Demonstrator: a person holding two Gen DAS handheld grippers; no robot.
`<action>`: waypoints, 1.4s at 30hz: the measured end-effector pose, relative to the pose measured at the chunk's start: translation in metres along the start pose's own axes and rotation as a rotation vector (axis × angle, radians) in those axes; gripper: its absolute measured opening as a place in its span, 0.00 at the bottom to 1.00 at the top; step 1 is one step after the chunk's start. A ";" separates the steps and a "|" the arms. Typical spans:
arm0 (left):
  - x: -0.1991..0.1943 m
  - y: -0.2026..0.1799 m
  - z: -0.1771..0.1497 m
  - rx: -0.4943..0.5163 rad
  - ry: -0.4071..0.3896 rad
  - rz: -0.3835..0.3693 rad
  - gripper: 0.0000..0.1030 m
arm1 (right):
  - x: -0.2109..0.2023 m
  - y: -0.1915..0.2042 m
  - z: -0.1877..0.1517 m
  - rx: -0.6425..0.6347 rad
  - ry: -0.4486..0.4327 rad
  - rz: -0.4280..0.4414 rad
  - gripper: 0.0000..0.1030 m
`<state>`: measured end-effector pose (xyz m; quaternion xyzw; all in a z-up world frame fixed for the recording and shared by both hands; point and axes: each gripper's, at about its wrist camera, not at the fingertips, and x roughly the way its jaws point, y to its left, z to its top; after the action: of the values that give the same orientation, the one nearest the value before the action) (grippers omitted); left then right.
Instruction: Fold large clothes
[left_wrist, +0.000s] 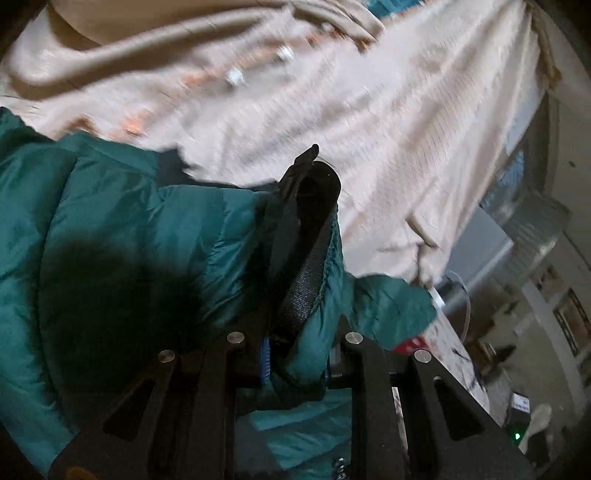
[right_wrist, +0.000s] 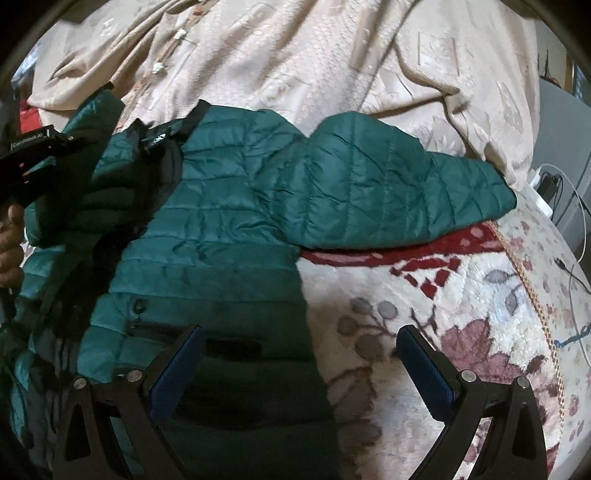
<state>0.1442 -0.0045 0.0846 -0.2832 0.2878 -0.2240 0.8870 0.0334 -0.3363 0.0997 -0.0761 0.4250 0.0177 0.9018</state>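
A teal quilted puffer jacket (right_wrist: 229, 221) lies on a floral fleece blanket (right_wrist: 461, 332), one sleeve (right_wrist: 406, 192) stretched out to the right. My right gripper (right_wrist: 301, 332) hangs open above the jacket's lower right edge, blue pads wide apart and nothing between them. At the far left of the right wrist view, a hand (right_wrist: 11, 251) holds my left gripper (right_wrist: 37, 147) with the jacket's left side lifted. In the left wrist view, my left gripper (left_wrist: 295, 354) is shut on a teal fold with black trim (left_wrist: 310, 229). The fabric hides its fingertips.
A beige embroidered bedspread (right_wrist: 295, 55) lies crumpled behind the jacket and fills the blurred top of the left wrist view (left_wrist: 332, 110). A white power strip with cables (right_wrist: 546, 181) sits past the blanket's right edge. Furniture and wall pictures (left_wrist: 554, 314) show at the right.
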 end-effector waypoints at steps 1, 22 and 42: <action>0.008 -0.004 -0.001 0.021 0.013 -0.019 0.18 | 0.004 -0.003 0.001 0.013 0.008 0.000 0.99; 0.101 0.005 -0.011 -0.067 0.219 -0.214 0.27 | 0.035 0.018 0.009 0.016 0.073 0.000 0.99; -0.104 0.079 0.026 -0.152 -0.047 0.572 0.71 | 0.066 0.039 0.085 0.101 -0.026 0.147 0.99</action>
<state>0.1028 0.1218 0.0925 -0.2615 0.3514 0.0640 0.8967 0.1364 -0.2868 0.0970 0.0012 0.4179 0.0634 0.9063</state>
